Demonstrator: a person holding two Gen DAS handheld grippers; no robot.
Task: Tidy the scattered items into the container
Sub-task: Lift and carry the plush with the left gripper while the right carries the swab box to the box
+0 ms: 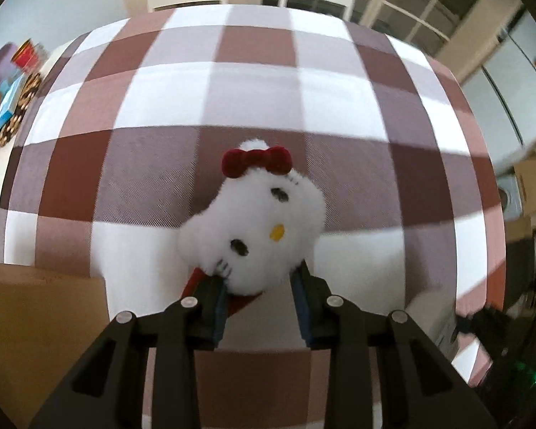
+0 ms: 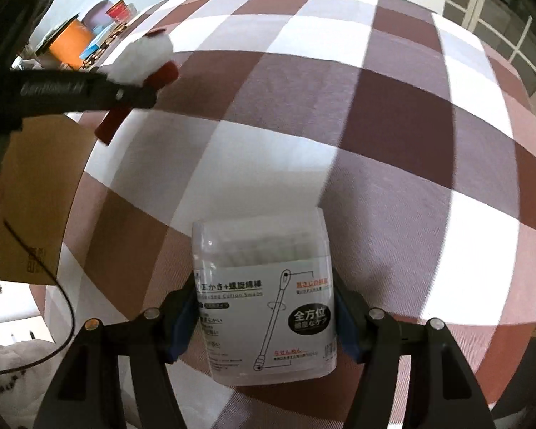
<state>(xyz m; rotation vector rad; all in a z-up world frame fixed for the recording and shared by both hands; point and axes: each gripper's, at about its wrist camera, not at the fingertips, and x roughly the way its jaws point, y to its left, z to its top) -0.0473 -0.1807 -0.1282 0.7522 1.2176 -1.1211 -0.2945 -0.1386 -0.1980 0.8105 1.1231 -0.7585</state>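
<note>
Two tools each carry something above the checked desk (image 1: 253, 82). Left tool (image 1: 259, 286) is clamped on a white plush cat (image 1: 257, 228), just beside the cardboard box (image 1: 39, 307). Right tool (image 2: 264, 321) is clamped on a cotton swab box (image 2: 264, 286), farther from that cardboard box.

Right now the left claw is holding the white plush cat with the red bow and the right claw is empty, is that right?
Not quite. The right claw is not empty: the right wrist view shows it closed on a clear box of cotton swabs. The left claw does hold the white plush cat with the red bow.
</note>
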